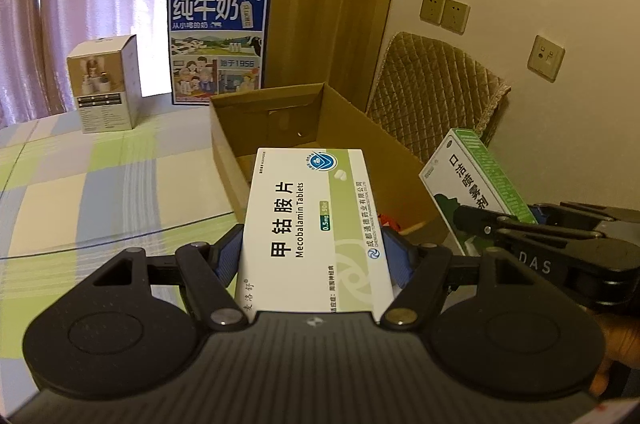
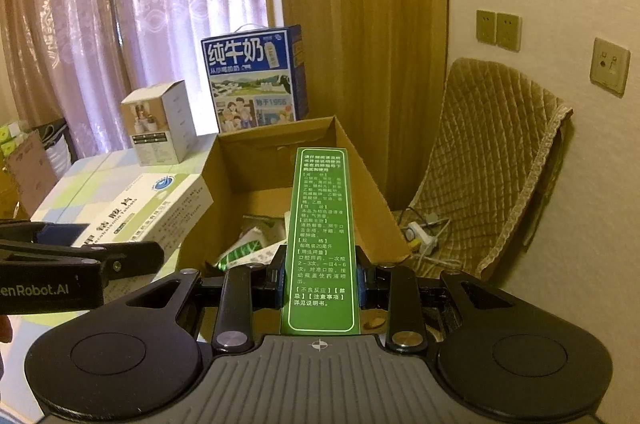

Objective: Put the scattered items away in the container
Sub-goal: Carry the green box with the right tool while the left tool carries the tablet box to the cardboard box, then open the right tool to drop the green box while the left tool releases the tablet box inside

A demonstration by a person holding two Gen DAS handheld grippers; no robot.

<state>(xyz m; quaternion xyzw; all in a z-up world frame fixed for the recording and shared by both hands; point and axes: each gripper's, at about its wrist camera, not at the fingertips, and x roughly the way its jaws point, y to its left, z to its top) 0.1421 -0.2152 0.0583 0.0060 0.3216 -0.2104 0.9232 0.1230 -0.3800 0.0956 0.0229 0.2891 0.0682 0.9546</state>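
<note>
My left gripper (image 1: 312, 256) is shut on a white and green Mecobalamin tablet box (image 1: 312, 224), held flat over the near rim of the open cardboard box (image 1: 348, 128). My right gripper (image 2: 320, 278) is shut on a narrow green spray box (image 2: 320, 240), which points out over the cardboard box (image 2: 360, 160). The two grippers sit side by side: the green box (image 1: 476, 180) shows at the right of the left wrist view, the tablet box (image 2: 132, 212) at the left of the right wrist view. Several packets (image 2: 248, 248) lie inside the cardboard box.
The table has a checked cloth (image 1: 100, 184). A blue milk carton (image 1: 218, 44) and a small white product box (image 1: 106, 84) stand at its far side. A quilted chair (image 2: 492, 160) and a power strip (image 2: 420, 236) are right of the box, by the wall.
</note>
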